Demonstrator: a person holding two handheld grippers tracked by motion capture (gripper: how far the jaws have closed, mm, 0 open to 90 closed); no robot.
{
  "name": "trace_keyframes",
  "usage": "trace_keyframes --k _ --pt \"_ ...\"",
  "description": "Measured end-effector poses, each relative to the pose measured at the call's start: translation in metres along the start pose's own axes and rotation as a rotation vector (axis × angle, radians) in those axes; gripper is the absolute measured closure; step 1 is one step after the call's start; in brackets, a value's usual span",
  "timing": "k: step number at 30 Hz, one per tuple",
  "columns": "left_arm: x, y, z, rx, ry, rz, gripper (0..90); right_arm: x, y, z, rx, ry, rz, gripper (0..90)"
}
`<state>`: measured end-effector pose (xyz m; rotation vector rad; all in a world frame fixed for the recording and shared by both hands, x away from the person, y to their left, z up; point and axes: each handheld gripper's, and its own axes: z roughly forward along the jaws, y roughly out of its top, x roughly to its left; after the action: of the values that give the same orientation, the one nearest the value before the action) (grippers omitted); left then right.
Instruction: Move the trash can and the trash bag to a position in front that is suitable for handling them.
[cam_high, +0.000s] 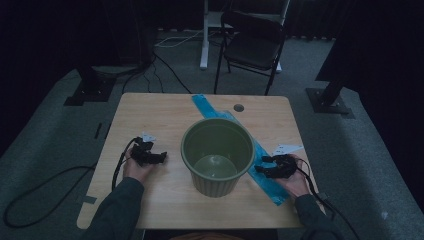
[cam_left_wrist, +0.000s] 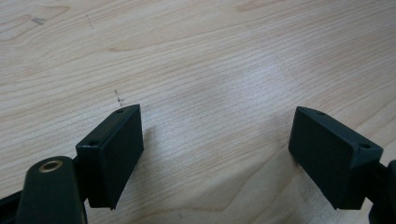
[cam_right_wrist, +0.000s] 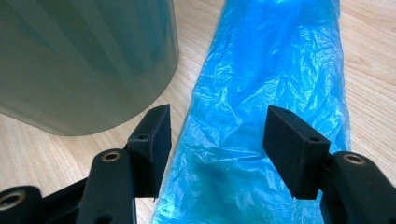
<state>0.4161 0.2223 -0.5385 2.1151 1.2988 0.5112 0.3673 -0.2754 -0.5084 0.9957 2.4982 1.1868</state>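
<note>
An empty green ribbed bin stands upright at the middle of the wooden table. A long folded blue plastic bag lies flat on the table, running from the far centre under the bin to the near right. My right gripper hovers just right of the bin, open, low over the blue bag, with the bin's wall to its left. My left gripper rests left of the bin, open above bare wood, nothing between its fingers.
A small round hole sits in the table's far side. A black folding chair and a white stand are behind the table. Cables trail over the grey carpet on the left.
</note>
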Motion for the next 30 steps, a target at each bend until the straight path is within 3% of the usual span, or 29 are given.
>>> trace_keyframes --k 2,7,10,11,15,17,18,19,26,30 --pt "-0.001 0.001 -0.001 0.013 -0.004 0.001 18.1 0.001 0.0 0.0 0.0 -0.005 -0.007 43.3" --pt "-0.005 0.003 -0.006 0.027 -0.026 0.022 44.1 0.004 0.001 -0.003 -0.015 -0.027 -0.017 54.1" --pt "-0.006 0.004 -0.009 0.035 -0.047 0.022 50.6 0.007 0.004 -0.003 -0.027 -0.031 -0.012 56.2" --pt "-0.008 0.005 -0.011 0.025 -0.076 0.022 51.4 0.008 0.006 -0.003 -0.033 -0.024 -0.009 57.0" --pt "-0.013 0.008 -0.014 0.008 -0.087 0.039 51.8 0.012 0.011 -0.001 -0.03 -0.013 -0.015 59.1" --pt "-0.018 0.009 -0.02 -0.023 -0.127 0.046 51.8 0.016 0.014 0.001 -0.022 -0.008 -0.017 59.9" --pt "-0.018 0.009 -0.02 -0.023 -0.127 0.046 52.1 0.016 0.014 0.001 -0.022 -0.008 -0.017 59.9" --pt "-0.022 0.01 -0.025 -0.037 -0.153 0.06 52.3 0.019 0.017 0.003 -0.022 -0.002 -0.018 59.9" --pt "-0.045 0.013 -0.034 -0.066 -0.213 0.136 53.0 0.025 0.026 0.01 -0.011 0.002 -0.045 58.9" --pt "-0.056 0.016 -0.038 -0.088 -0.241 0.155 53.3 0.028 0.032 0.01 -0.027 0.019 -0.048 58.4"
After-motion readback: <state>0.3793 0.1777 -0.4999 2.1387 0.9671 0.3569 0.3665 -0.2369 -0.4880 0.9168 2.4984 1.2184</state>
